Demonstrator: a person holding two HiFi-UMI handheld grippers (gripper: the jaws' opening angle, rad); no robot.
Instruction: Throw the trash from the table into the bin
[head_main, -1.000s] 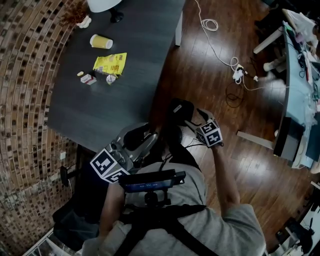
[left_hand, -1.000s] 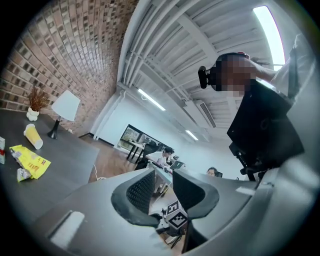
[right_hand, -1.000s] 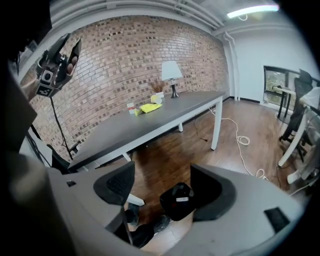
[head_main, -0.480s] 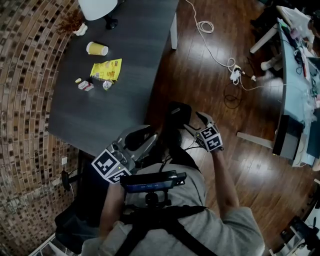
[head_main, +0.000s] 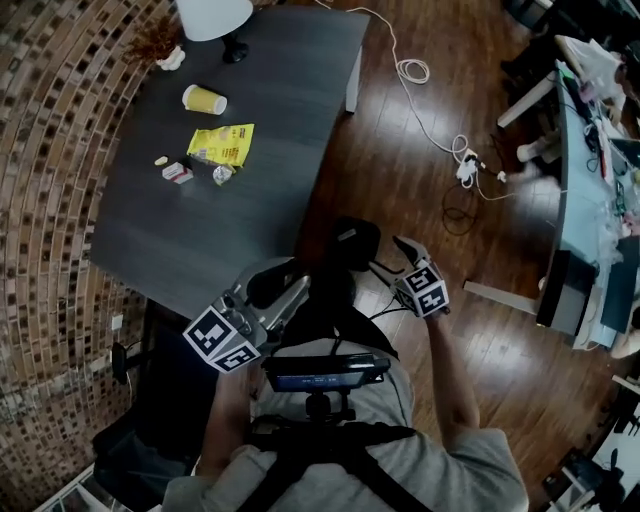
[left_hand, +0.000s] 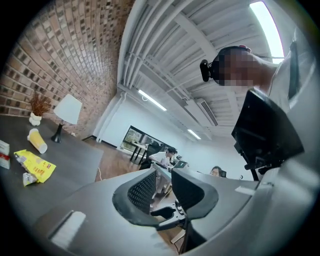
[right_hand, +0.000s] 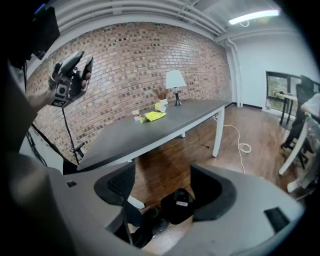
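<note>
Head view: the trash is seen gathered near the far left of the dark table (head_main: 250, 215). A yellow paper cup (head_main: 203, 99) is laid on its side; just beside it, nearer the person, a yellow packet (head_main: 223, 145) is spread flat. Along the packet's near edge 3 smaller bits are found: a red-and-white box (head_main: 177, 172), a crumpled wrapper (head_main: 222, 175) and a small pale scrap (head_main: 160, 160). All 5 pieces are left untouched, well apart from both tools. A white lamp (head_main: 213, 17) and a small vase of dried stems (head_main: 168, 55) are placed at the table's far end, against the brick wall (head_main: 50, 220).

The left gripper (left_hand: 163, 181) is held level by the table's near edge. Its jaws are brought together and nothing is caught between them. The right gripper (right_hand: 162, 177) is tilted down over the wooden floor (head_main: 400, 160), clear of the table. Its jaws are spread wide and nothing is gripped. Beyond them a dark rounded object (right_hand: 178, 204) with a pale label is seen on the floor by the person's feet; what it is cannot be told. A white cable (head_main: 432, 112) is trailed across the floor further out.
</note>
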